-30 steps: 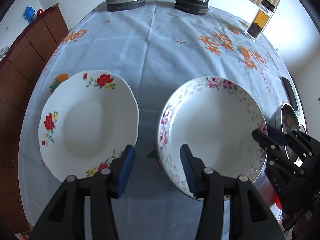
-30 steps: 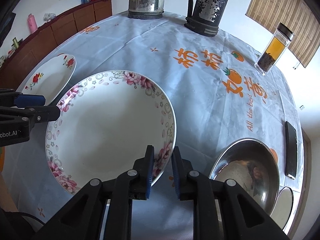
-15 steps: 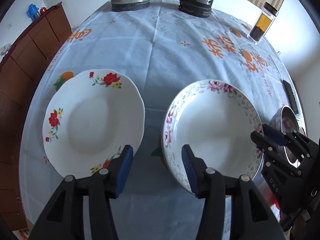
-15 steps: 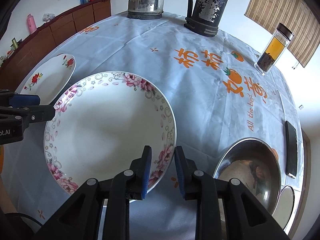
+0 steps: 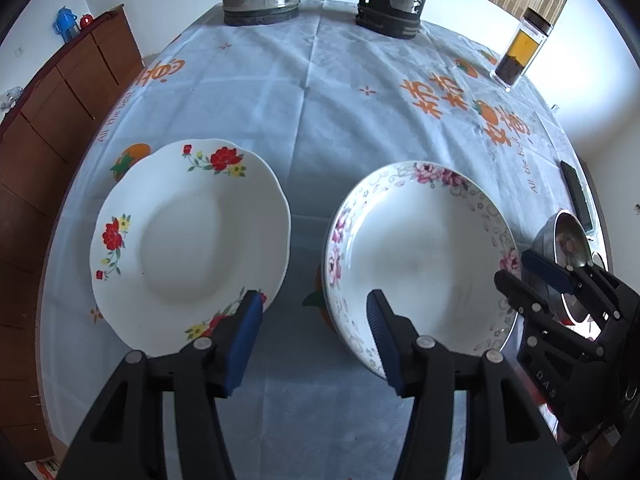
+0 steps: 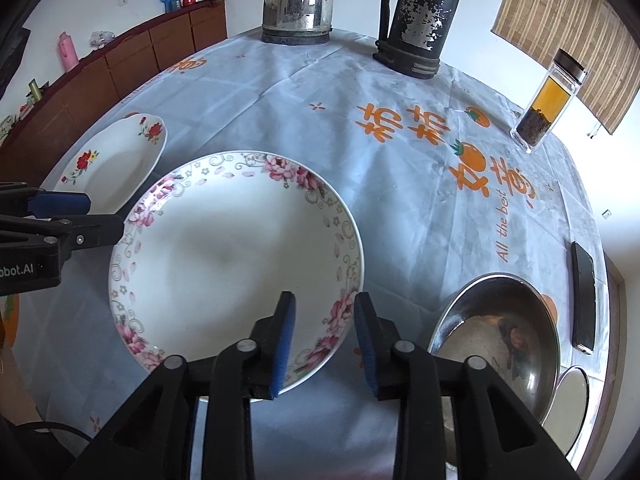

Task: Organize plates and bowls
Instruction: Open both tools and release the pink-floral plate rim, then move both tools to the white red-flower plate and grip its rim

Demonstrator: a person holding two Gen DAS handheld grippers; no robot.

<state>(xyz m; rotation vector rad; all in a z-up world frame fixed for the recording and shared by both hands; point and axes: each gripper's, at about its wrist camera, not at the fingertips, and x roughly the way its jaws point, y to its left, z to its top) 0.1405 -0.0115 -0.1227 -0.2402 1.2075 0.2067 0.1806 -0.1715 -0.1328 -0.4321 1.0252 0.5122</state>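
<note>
- On the desk (image 6: pixel 280 92) (light blue cloth with orange print), the pink-flowered plate (image 6: pixel 236 256) lies flat at the near centre.
- Left hand-held gripper (image 5: pixel 314 338): released, jaws wide apart and just opening, above the gap between both plates; nothing between the pads.
- Right hand-held gripper (image 6: pixel 324 340): released, jaws just opening; the pink-flowered plate's near right rim sits between the pads, untouched.
- Red-flowered plate (image 5: pixel 188 244): flat, left of the pink-flowered plate, apart from it.
- Steel bowl (image 6: pixel 496 344): near right, apart from the plate.
- Far edge: kettle (image 6: pixel 298 4), dark flask (image 6: pixel 420 20), tea bottle (image 6: pixel 550 102).
</note>
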